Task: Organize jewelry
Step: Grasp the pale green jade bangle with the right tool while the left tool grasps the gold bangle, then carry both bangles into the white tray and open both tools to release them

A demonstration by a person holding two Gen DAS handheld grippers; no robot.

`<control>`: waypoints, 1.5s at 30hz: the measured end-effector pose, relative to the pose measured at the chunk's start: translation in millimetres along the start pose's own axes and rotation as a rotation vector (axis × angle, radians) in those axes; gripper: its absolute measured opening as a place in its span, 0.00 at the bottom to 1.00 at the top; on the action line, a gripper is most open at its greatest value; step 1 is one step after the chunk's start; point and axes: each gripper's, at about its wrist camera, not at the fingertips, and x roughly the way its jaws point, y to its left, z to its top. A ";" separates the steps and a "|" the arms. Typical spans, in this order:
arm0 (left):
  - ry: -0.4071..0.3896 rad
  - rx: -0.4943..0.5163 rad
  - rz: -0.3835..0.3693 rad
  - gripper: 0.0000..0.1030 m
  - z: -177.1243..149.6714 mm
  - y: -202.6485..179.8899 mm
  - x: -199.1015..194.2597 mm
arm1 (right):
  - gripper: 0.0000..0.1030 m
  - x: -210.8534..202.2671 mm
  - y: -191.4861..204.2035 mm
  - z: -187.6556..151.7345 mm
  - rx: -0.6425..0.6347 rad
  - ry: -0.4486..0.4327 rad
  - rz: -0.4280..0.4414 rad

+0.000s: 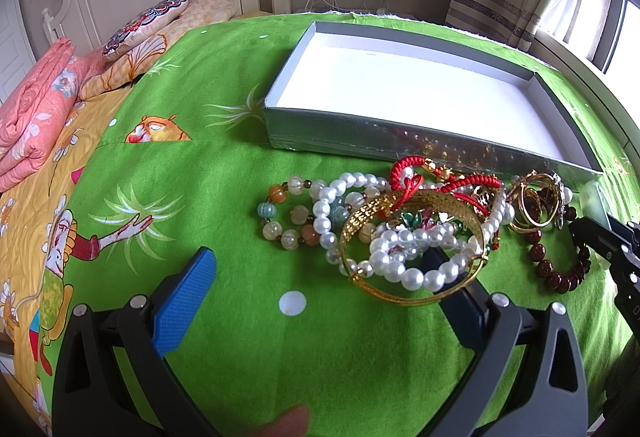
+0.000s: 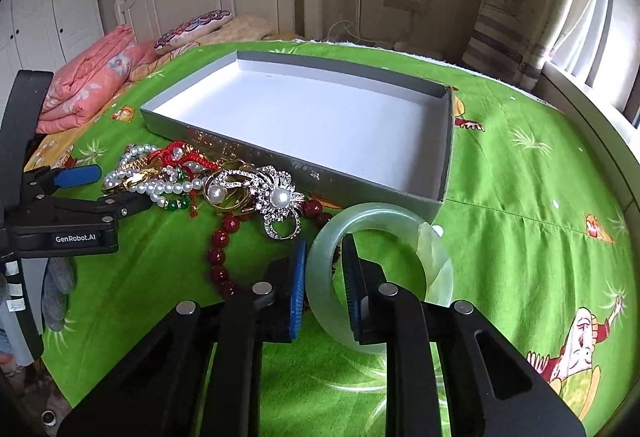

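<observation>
The right gripper clamps the rim of the pale green, smooth stone bangle (stiff, slippery, probably brittle), best held squarely across its band.

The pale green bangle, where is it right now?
In the right wrist view the pale green bangle sits low in the middle, its band pinched in the right gripper, just in front of the grey box's near corner, beside the dark red beads.
</observation>
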 end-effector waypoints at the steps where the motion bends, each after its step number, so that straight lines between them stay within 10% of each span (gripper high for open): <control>1: 0.000 0.000 0.000 0.98 -0.1 0.0 -0.1 | 0.18 -4.1 -2.2 -1.6 0.010 -0.015 0.009; 20: 0.004 0.177 -0.150 0.96 -38.2 1.0 -31.1 | 0.18 -37.1 -19.8 -22.3 0.132 -0.137 0.114; 28: -0.100 0.142 -0.325 0.76 -24.2 -9.1 -59.7 | 0.18 -37.3 -17.4 -22.9 0.125 -0.147 0.109; 35: -0.080 0.153 -0.407 0.23 -2.4 -39.2 -40.3 | 0.18 -39.2 -17.9 -24.7 0.132 -0.158 0.120; 45: -0.114 0.123 -0.356 0.19 -7.5 -34.4 -43.6 | 0.18 -40.3 -18.8 -25.3 0.136 -0.163 0.131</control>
